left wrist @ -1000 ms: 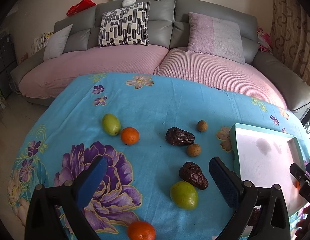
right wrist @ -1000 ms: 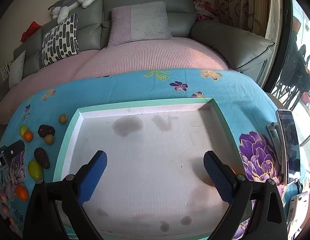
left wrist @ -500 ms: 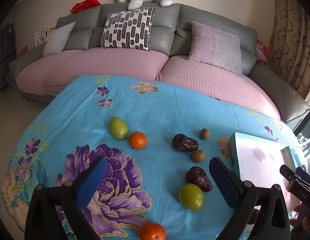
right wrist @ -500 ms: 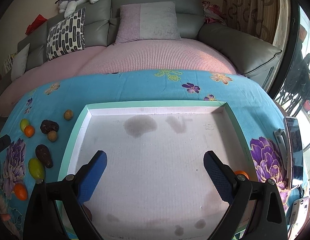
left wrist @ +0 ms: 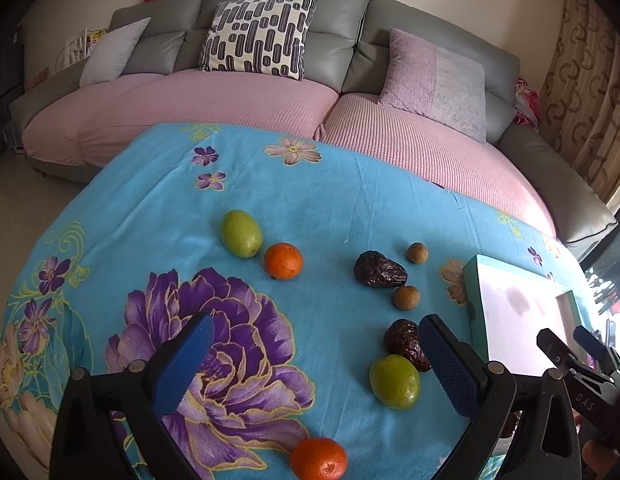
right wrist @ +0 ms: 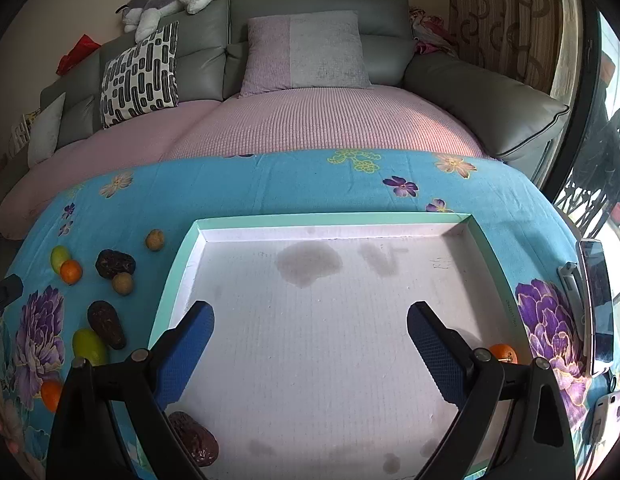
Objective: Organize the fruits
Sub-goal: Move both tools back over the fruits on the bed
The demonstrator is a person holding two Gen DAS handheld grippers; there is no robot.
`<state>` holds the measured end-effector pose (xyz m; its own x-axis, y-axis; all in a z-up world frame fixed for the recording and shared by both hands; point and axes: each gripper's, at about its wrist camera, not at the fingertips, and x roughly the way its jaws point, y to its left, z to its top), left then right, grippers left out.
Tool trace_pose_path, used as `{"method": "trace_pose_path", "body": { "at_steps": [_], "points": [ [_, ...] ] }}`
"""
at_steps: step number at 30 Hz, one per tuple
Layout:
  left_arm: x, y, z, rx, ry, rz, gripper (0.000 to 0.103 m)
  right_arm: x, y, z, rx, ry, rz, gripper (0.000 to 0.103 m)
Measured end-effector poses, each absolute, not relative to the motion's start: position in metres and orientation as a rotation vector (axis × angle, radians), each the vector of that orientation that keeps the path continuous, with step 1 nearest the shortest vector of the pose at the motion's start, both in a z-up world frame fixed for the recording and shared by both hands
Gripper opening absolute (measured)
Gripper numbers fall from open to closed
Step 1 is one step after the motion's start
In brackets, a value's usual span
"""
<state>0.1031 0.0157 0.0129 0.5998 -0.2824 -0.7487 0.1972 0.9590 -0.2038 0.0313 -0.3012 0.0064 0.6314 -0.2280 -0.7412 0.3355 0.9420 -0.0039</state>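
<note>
both the left gripper (left wrist: pixel 310 360) and the right gripper (right wrist: pixel 310 344) are held wide open and empty, "das" being read on the right gripper's body.

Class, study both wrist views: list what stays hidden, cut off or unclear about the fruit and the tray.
1. Right wrist view: orange in the tray, half hidden behind a finger of the right gripper.
2. Same view: date in the tray, partly covered by the other finger.
3. Left wrist view: the tray's near end, hidden behind the left gripper.
</note>
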Motion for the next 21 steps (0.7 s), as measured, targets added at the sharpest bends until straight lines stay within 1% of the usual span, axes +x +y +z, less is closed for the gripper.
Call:
{"method": "trace_pose_path", "body": {
  "at_steps": [5,9,21],
  "points": [
    [0.103,0.030,0.016,-0.144,0.868,-0.260,0.103,0.039,-0.279,0.006,0.077,0.817,-0.281,0.097],
    [0.097,0.036,0.017,-0.126,0.865,-0.252,0.103,0.046,-0.266,0.002,0.111,0.835,-0.233,0.097],
    [0.071,0.037,0.003,-0.095,0.965,-0.307,0.101,0.056,-0.220,0.020,0.096,0.749,-0.050,0.097]
  ]
}}
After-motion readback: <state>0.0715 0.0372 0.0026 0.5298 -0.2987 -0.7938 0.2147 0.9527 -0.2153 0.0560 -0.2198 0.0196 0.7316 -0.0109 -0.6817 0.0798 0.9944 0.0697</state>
